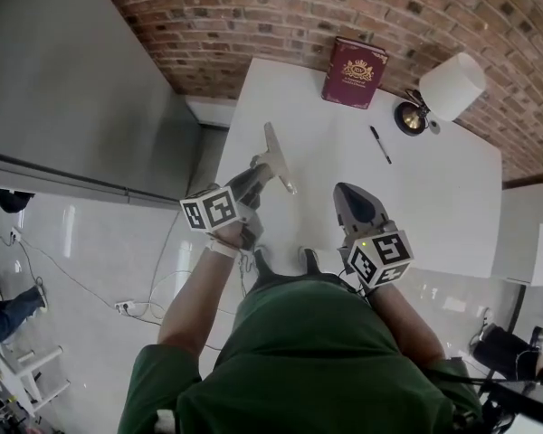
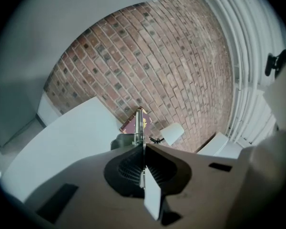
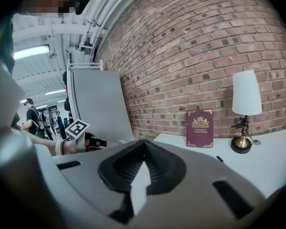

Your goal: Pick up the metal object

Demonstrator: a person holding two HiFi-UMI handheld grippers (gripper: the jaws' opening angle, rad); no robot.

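The metal object (image 1: 279,156) is a long, flat silvery bar held over the left part of the white table (image 1: 434,206). My left gripper (image 1: 266,167) is shut on it near its middle. In the left gripper view the bar (image 2: 140,123) sticks up out of the closed jaws of the left gripper (image 2: 143,146). My right gripper (image 1: 345,189) hovers over the table's near edge, to the right of the bar. It is shut with nothing in it, and in the right gripper view its jaws (image 3: 143,143) meet in a line.
A maroon book (image 1: 354,72) leans against the brick wall (image 1: 253,7) at the table's far side. Beside it stands a brass lamp (image 1: 439,93) with a white shade, and a black pen (image 1: 380,145) lies in front. A grey panel (image 1: 63,89) rises at the left.
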